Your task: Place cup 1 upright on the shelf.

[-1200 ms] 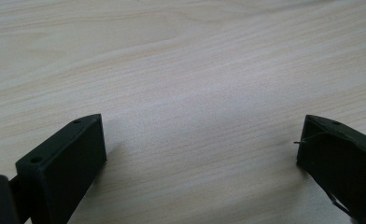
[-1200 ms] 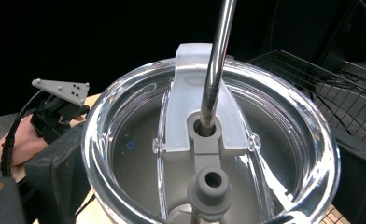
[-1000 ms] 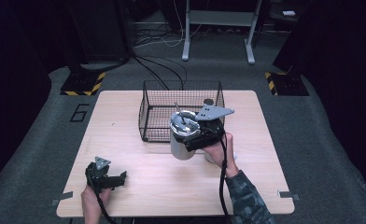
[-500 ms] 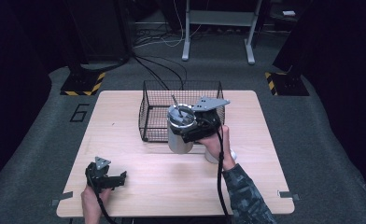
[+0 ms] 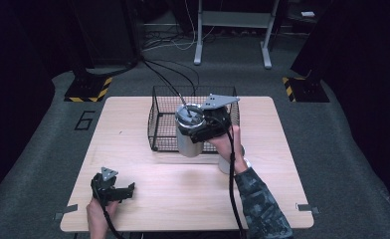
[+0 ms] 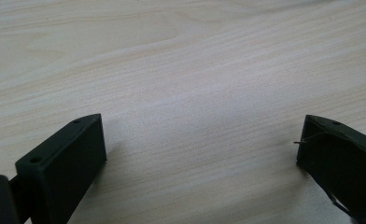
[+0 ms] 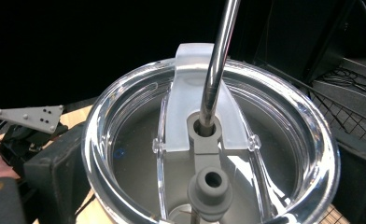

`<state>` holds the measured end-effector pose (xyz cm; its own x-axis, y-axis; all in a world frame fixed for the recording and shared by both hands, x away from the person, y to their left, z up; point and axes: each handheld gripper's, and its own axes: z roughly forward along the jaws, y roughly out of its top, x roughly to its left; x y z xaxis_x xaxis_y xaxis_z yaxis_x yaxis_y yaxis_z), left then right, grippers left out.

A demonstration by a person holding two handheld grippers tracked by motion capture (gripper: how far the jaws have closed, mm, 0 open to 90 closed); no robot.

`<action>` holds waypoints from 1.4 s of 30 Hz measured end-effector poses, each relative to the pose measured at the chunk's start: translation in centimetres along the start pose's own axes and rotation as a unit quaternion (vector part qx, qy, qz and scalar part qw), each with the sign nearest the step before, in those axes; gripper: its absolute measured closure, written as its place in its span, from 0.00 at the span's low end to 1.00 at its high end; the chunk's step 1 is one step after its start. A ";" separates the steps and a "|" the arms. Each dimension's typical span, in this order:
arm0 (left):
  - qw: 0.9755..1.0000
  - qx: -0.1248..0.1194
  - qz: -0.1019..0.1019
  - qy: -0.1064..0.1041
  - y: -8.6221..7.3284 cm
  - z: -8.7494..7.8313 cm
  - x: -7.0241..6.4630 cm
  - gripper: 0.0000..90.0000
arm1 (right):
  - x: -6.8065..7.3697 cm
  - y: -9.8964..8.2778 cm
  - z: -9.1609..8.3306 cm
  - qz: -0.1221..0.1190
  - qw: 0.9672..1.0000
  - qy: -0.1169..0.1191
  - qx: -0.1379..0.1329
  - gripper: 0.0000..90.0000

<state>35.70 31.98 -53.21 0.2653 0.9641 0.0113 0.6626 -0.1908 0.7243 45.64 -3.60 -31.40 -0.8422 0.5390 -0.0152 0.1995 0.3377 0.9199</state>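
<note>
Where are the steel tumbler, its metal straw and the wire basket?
steel tumbler (image 5: pixel 187 144): high view, bare side wall.
metal straw (image 7: pixel 217 65): right gripper view, mid shaft.
wire basket (image 5: pixel 155 122): high view, left mesh wall.

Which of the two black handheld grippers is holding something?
The right gripper, shut on the steel tumbler with clear lid and metal straw; the left gripper rests open on the table.

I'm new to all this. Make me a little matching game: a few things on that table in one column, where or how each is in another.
Things:
1. metal tumbler
2. wire basket
3. left claw
4. metal straw

States:
A. open, low over bare wood
B. pokes up through the clear lid
C. gripped in the right claw, lifted
D. stands on the table's far half

Pairs: 1-C, 2-D, 3-A, 4-B
</note>
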 end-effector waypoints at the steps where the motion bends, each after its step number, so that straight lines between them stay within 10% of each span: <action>1: 1.000 0.000 0.000 0.000 0.0 0.0 0.0 0.01 | -0.1 0.1 0.0 0.000 1.000 0.000 0.000 0.04; 42: 1.000 0.005 0.005 -0.001 0.0 -0.1 0.0 0.02 | -3.4 3.2 3.4 0.016 0.999 -0.040 -0.008 0.04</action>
<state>35.64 32.04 -53.15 0.2735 0.9617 0.0165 0.6668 -0.2019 0.7174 50.84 -1.71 -29.72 -0.7928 0.6092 -0.0169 0.2168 0.3077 0.9265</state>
